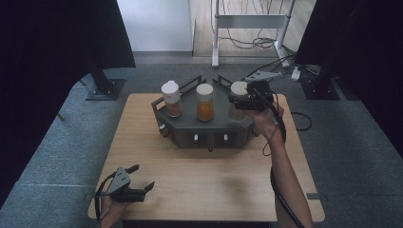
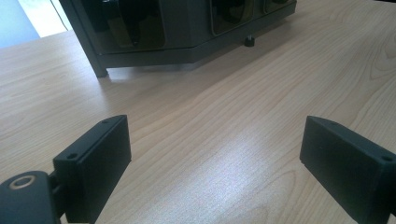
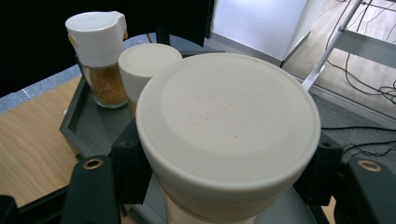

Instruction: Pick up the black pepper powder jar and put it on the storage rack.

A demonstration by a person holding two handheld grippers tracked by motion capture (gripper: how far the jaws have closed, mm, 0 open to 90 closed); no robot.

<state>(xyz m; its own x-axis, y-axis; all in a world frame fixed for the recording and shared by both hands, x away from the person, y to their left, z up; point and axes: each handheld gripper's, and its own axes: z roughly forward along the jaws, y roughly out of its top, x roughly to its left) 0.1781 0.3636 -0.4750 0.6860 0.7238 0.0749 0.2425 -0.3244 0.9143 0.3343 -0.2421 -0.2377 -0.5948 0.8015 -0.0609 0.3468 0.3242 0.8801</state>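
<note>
The right gripper is clamping its jaws around the white-lidded jar sitting at the right end of the grey rack, seemingly to lift it, while the left gripper is idling open-jawed over the bench.

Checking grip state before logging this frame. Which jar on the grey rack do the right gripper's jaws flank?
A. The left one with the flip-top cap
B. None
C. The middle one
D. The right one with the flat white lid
D: the right gripper has a jaw on each side of the right jar, just below its flat white lid.
</note>
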